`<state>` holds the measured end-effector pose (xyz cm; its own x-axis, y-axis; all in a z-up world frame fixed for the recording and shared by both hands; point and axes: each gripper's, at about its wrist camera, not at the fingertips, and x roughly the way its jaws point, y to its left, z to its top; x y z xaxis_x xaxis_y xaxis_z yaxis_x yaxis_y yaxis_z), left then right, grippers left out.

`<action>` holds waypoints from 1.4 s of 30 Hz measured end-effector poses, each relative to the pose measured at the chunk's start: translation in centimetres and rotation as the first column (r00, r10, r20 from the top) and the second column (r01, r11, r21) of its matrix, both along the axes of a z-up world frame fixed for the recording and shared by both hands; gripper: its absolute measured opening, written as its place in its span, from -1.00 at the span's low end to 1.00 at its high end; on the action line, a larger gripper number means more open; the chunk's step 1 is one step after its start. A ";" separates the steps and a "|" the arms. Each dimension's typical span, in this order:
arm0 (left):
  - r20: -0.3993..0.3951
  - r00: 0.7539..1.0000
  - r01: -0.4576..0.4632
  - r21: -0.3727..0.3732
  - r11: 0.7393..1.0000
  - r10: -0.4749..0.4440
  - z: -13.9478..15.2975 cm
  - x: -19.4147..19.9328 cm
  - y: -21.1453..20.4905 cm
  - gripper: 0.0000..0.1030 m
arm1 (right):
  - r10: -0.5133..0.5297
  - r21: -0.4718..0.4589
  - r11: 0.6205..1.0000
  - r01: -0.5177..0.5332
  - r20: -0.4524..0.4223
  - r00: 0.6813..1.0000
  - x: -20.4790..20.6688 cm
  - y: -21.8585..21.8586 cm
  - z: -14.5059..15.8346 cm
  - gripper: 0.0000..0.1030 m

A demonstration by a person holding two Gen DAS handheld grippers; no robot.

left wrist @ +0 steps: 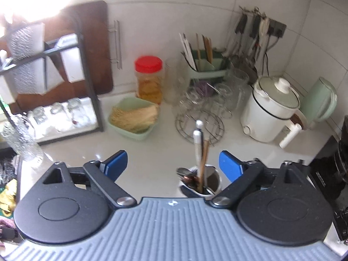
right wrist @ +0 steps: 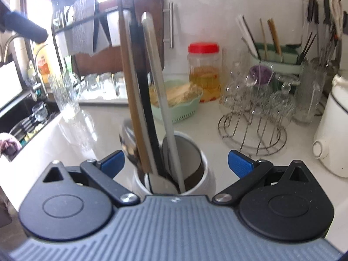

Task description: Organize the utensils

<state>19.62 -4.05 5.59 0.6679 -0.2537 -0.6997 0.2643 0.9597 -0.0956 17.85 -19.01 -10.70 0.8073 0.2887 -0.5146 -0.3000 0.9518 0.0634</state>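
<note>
A white utensil cup [left wrist: 204, 194] stands on the white counter and holds metal spoons [left wrist: 182, 171], wooden chopsticks [left wrist: 204, 158] and white-handled utensils [left wrist: 196, 148]. My left gripper [left wrist: 174, 165] is open above and behind it, with the cup low between the fingers, nearer the right one, untouched. In the right wrist view the cup [right wrist: 208, 178] sits close between the fingers of my open right gripper [right wrist: 176, 163]. A white handle [right wrist: 156, 69], a black stick [right wrist: 141, 76], wooden chopsticks [right wrist: 128, 76] and a spoon bowl [right wrist: 127, 139] rise from it. Neither gripper holds anything.
At the back stand a green utensil caddy [left wrist: 206, 67], a red-lidded jar [left wrist: 149, 80], a green basket [left wrist: 132, 117] and a wire rack of glasses [left wrist: 200, 113]. A white electric pot [left wrist: 271, 113] is on the right, a black shelf rack [left wrist: 50, 76] on the left. The sink [right wrist: 26, 117] lies left of the counter.
</note>
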 end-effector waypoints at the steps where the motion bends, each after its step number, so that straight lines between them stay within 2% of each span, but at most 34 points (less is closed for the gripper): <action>1: 0.013 1.000 -0.009 0.002 1.000 0.009 0.4 -0.2 0.5 0.86 | -0.008 0.006 1.000 0.008 0.003 1.000 -0.2 -0.1 0.6 1.00; 8: 0.080 0.994 -0.069 -0.007 0.998 0.070 2.8 -2.0 3.9 0.95 | -0.073 0.043 0.996 0.072 0.031 0.997 -2.5 -0.4 5.2 1.00; 13: 0.110 0.988 -0.110 0.019 0.994 0.107 3.8 -4.1 6.1 0.96 | -0.133 0.086 0.988 0.128 0.066 0.989 -5.0 -0.8 8.9 1.00; 19: 0.122 0.984 -0.129 -0.018 0.991 0.130 4.2 -7.2 8.4 0.97 | -0.197 0.061 0.979 0.193 0.079 0.977 -8.8 -0.2 11.9 1.00; 30: 0.084 0.989 -0.119 -0.040 0.992 0.122 2.0 -12.5 10.2 0.97 | -0.252 0.079 0.966 0.246 0.072 0.965 -16.2 1.0 12.8 1.00; 42: 0.058 0.990 -0.130 -0.015 0.991 0.131 -0.2 -17.3 10.0 0.97 | -0.266 0.087 0.962 0.259 0.078 0.961 -20.3 1.4 12.8 1.00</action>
<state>2.36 5.98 5.41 0.7356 -0.1691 -0.6560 0.1422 0.9853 -0.0946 -2.47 -17.60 2.07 0.9010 0.0957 -0.4231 -0.0477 0.9913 0.1227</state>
